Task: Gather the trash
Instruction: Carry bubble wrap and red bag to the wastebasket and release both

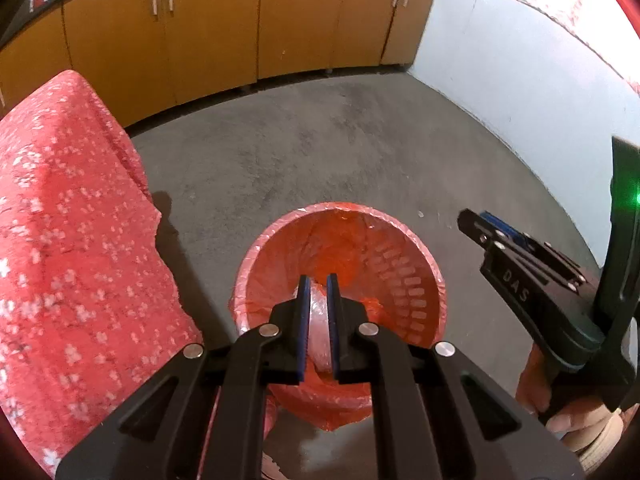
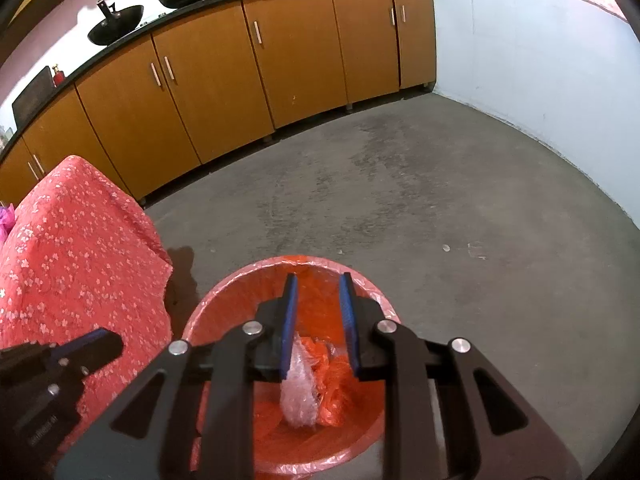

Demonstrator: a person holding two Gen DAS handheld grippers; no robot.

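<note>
A round bin (image 1: 340,205) lined with a red bag stands on the grey floor, straight under both grippers. Inside it lie a crumpled piece of clear plastic (image 2: 298,392) and a wad of orange bag (image 2: 336,380). My right gripper (image 2: 318,278) hangs over the bin (image 2: 224,294), open, its pads off the plastic below them. My left gripper (image 1: 319,280) points into the bin with only a narrow slit between its pads; the clear plastic (image 1: 318,316) shows through the slit, down in the bin. From the side, the right gripper (image 1: 476,218) and the left gripper (image 2: 108,340) show nothing in their tips.
A red flowered cloth (image 2: 72,240) covers furniture close to the left of the bin. Orange cabinets (image 2: 240,72) line the far side, with woks (image 2: 116,24) on the counter. A pale wall closes the right. A small scrap (image 2: 445,247) lies on the floor. A hand (image 1: 560,412) holds the right gripper.
</note>
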